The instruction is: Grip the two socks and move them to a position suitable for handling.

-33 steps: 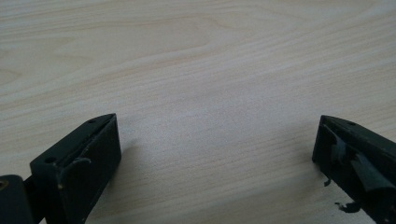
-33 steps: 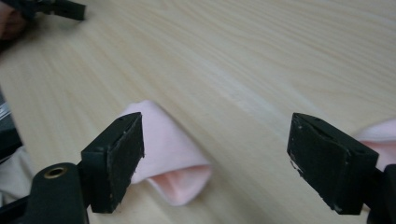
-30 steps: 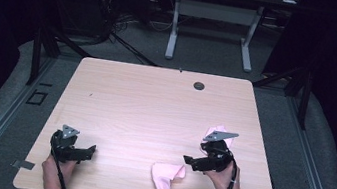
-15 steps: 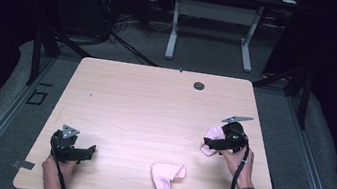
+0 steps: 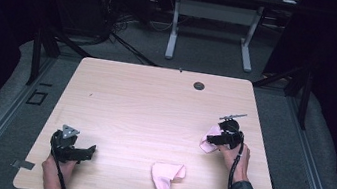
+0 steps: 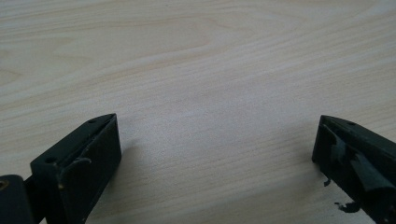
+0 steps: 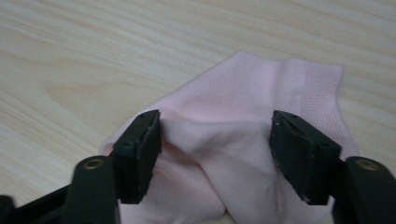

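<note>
Partly hidden beneath the right claw [image 7: 215, 154], whose jaws have been closing unclamped, lies a pink sock [image 7: 261, 93].

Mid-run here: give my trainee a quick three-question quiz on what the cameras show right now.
1. True or false: the left hand-held gripper holds a pink sock.
2. How many pink socks lie on the table?
3. The right hand-held gripper is: A) over bare wood, B) astride a sock, jaws apart, C) off the table.

Key: 1 false, its jaws stand open over bare wood. 2 two: the right sock and the front sock. 3 B.
</note>
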### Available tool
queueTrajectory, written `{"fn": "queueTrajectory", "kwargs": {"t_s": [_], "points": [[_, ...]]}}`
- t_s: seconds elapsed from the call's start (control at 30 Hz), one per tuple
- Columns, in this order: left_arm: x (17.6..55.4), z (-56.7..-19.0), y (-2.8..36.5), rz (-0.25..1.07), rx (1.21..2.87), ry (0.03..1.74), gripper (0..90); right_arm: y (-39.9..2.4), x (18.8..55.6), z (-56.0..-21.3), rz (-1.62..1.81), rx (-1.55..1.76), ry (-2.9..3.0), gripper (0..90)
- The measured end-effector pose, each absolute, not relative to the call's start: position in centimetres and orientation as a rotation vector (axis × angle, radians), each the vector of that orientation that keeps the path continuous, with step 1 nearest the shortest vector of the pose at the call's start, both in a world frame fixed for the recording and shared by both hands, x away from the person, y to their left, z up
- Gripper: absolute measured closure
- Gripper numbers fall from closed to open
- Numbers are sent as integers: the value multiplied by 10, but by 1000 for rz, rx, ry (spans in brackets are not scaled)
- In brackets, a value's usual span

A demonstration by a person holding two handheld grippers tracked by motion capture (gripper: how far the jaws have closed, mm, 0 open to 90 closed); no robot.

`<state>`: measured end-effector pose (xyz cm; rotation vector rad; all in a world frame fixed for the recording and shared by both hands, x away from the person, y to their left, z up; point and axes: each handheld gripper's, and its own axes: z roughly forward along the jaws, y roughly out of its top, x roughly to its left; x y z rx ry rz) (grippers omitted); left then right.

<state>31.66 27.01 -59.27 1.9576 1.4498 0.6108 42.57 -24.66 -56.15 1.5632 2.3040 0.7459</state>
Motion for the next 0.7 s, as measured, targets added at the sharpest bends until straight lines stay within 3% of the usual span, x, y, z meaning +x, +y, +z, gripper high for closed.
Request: {"fn": "queueTrajectory", "kwargs": {"t_s": [0.07,0.13,0.17,0.23,0.3,0.4,0.7], "points": [[317,-593,270,611,1958,1450,12,-245,423,-562,725,1536,2295,468],[317,-593,270,611,1958,1449,13,-245,422,-562,711,1525,2292,497],[317,-593,270,611,1958,1449,13,-244,420,-562,730,1513,2283,588],[317,-593,270,611,1958,1449,12,-243,418,-564,753,1514,2263,622],[317,-593,270,611,1958,1449,13,-244,415,-564,753,1488,2267,750],[317,-593,270,611,1959,1449,13,-247,415,-565,795,1502,2260,800],[317,-593,270,611,1958,1449,13,-245,406,-546,938,1465,2241,819]]}}
